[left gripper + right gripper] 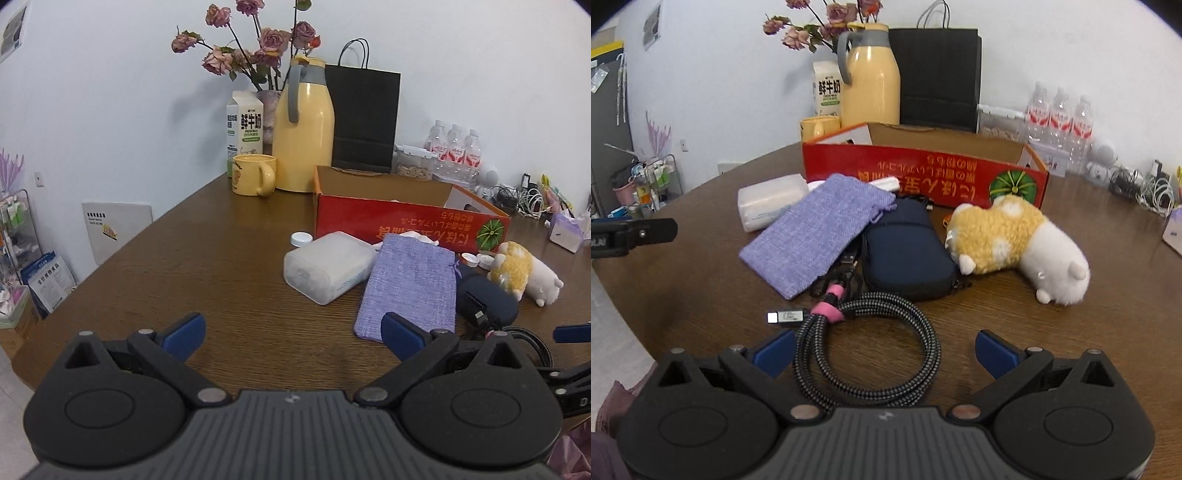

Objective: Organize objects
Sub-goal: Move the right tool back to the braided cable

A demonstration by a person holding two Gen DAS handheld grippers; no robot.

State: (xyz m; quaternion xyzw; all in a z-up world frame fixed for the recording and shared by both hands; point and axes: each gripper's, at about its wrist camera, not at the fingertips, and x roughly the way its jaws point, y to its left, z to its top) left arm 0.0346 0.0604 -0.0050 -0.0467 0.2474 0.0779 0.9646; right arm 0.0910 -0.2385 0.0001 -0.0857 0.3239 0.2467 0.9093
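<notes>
Spread wide and gripping nothing, left tongs (pixel 293 338) above bare brown desk (pixel 207 266), short of the red cardboard box (pixel 410 225). Also spread wide and empty, right tongs (pixel 884 350) over a coiled braided cable (pixel 882 354) bound with a pink strap (pixel 829 308), its loop lying between the blue fingertips (pixel 995 352). In front of the box, a lilac cloth pouch (pixel 816 236) overlapping a white wipes pack (pixel 768 201); just right of the pouch, a navy zip case (pixel 905 251); touching the case, a yellow-and-white plush toy (pixel 1015 243) on its side. Behind the box, a yellow thermos jug (pixel 303 144), yellow mug (pixel 255 179), milk carton (pixel 243 125), black paper bag (pixel 364 118) and dried roses (pixel 255 48). Right of the box's far end, three water bottles (pixel 1060 118).
</notes>
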